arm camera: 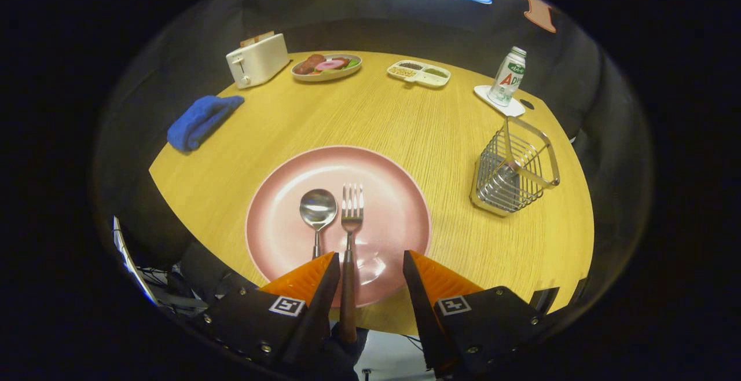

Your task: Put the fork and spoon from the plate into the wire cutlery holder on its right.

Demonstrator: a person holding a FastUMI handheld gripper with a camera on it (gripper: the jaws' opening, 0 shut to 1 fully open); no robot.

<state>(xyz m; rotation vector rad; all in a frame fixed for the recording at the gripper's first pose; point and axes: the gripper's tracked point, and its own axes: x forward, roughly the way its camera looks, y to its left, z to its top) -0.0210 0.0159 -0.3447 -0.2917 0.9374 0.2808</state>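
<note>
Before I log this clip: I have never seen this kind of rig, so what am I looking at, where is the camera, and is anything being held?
There is no robot arm. A person carries a two-finger gripper in a hand, and a fisheye camera on it looks forward along the fingers, the two wedges at the bottom.

Ahead is a round wooden table. Nearest is a pink plate with a spoon and a fork side by side. The fork's handle runs back between the fingers, close against the left one. To the plate's right stands the wire holder, where both belong.

Farther off are a blue cloth, a toaster, a dish of food, a divided tray and a bottle on a coaster.

The fingers are open and nothing is held yet.
</note>
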